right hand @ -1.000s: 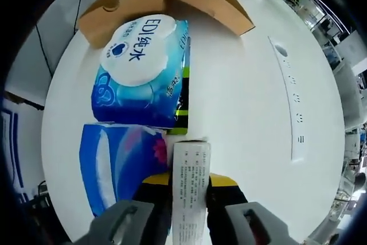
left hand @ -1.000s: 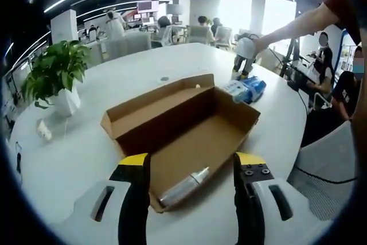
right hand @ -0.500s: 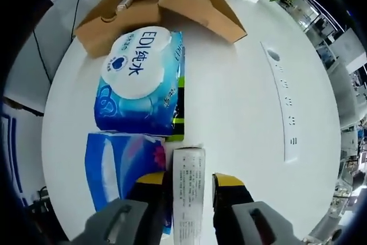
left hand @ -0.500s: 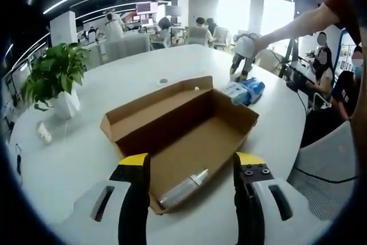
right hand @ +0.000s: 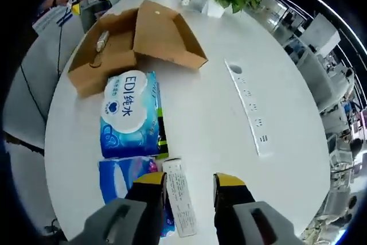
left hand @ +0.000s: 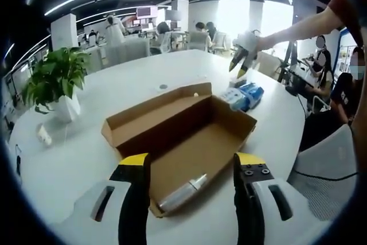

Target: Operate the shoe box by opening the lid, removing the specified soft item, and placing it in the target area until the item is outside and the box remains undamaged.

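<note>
The left gripper (left hand: 189,167), fingers apart, is hovering over the near end of the open shoe box (left hand: 178,136), where a silver tube (left hand: 183,189) is lying lengthwise between them. The right gripper (right hand: 189,185), fingers apart and empty, is hanging above the worktop (right hand: 229,136); the wipes pack (right hand: 131,114), blue pack (right hand: 123,182) and white carton (right hand: 180,205) are lying outside the box.

In the right gripper view, the blue wipes pack (right hand: 130,115) lying ahead and to the left of the jaws carries a white oval label reading "EDI纯水" in blue, with a small round blue emblem beside it whose detail cannot be made out. The narrow white box (right hand: 182,196) lying between the jaws is covered in fine black print, too small to read. In the left gripper view, the same blue packs (left hand: 245,94) lie far ahead to the right of the jaws, their lettering not legible there.
</note>
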Demonstrator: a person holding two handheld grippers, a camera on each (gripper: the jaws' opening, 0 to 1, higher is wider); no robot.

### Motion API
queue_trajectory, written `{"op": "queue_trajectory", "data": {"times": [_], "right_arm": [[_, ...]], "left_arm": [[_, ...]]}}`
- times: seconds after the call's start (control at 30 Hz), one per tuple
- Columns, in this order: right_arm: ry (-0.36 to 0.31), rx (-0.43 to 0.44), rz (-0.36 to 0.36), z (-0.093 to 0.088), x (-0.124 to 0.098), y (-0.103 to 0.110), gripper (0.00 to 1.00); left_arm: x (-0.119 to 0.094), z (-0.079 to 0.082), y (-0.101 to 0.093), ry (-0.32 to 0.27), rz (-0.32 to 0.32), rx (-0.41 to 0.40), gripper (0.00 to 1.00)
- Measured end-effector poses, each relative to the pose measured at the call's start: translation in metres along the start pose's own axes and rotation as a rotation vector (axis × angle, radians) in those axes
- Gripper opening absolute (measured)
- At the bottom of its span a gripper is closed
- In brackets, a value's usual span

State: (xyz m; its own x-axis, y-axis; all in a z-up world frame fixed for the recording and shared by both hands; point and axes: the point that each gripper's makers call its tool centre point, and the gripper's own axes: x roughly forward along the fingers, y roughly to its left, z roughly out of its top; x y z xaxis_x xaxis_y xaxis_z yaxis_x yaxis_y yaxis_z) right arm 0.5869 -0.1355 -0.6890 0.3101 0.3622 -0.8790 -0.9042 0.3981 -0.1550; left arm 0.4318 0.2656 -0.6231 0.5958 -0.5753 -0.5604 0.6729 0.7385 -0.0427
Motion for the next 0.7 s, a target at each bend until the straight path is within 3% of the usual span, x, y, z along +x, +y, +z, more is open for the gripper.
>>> {"op": "queue_trajectory", "data": {"times": [0.2, 0.43, 0.53, 0.7], "right_arm": [[-0.128, 0.128, -0.045, 0.026, -0.023, 0.002, 0.34], [-0.347, 0.32, -0.087, 0.063, -0.05, 0.013, 0.41], [-0.398, 0.369, -0.092, 0.073, -0.053, 0.025, 0.44], [-0.425, 0.359, -0.061, 0.089, -0.049, 0.056, 0.42]], "left_arm": [[-0.004, 0.005, -0.001, -0.025, -0.003, -0.011, 0.59], [-0.009, 0.008, -0.003, -0.044, -0.009, -0.017, 0.59], [-0.011, 0.01, -0.003, -0.053, -0.01, -0.024, 0.59], [-0.015, 0.013, -0.005, -0.071, -0.016, -0.028, 0.59]]}}
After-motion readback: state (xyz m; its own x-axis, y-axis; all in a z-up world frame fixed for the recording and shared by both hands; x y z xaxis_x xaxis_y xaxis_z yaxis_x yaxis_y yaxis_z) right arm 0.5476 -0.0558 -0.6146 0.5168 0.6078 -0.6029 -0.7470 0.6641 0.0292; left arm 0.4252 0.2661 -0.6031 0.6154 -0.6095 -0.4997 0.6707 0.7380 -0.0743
